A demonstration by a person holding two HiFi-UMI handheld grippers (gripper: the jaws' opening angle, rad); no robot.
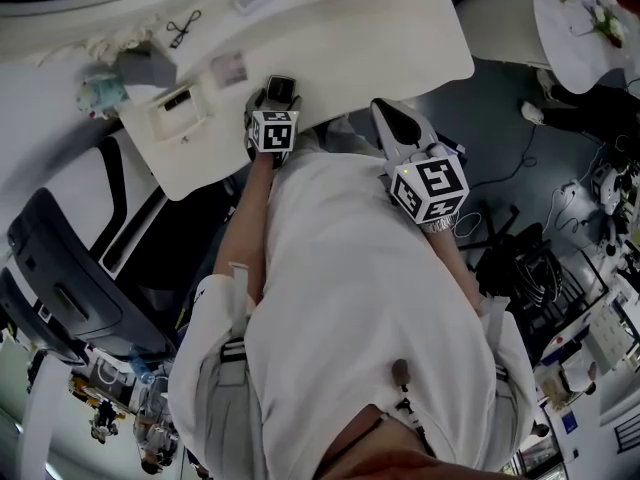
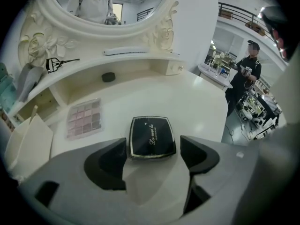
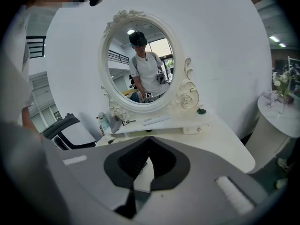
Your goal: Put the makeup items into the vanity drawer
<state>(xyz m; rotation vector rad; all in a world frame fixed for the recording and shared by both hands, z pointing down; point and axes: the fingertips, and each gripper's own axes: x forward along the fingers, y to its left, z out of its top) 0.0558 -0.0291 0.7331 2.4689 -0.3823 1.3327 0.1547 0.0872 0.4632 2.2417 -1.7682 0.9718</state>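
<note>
Compact (image 2: 152, 136) lies flat on the bench (image 2: 197, 97), near the front edge, and the left tool (image 2: 153, 147) has its jaws apart on either side of it, the pads just beside its edges but not yet pressing. The step in hand looks like the pickup of this first item. The next move calls for closing squarely on the two sides, lifting, and carrying it left to what seems to be the pulled-out drawer (image 1: 180, 113); the case looks thin and glossy, so a low, even grip matters. The right tool (image 3: 147, 144) is empty with its jaws together. The left tool view alone shows the narrow gaps between pads and compact, and also the palette (image 2: 84, 118) and eyelash curler (image 2: 61, 62) awaiting their turn. The head view alone shows the right tool held off the bench, in front of the person's body. The right tool view shows the mirror (image 3: 140, 64), while its own body hides the compact.
</note>
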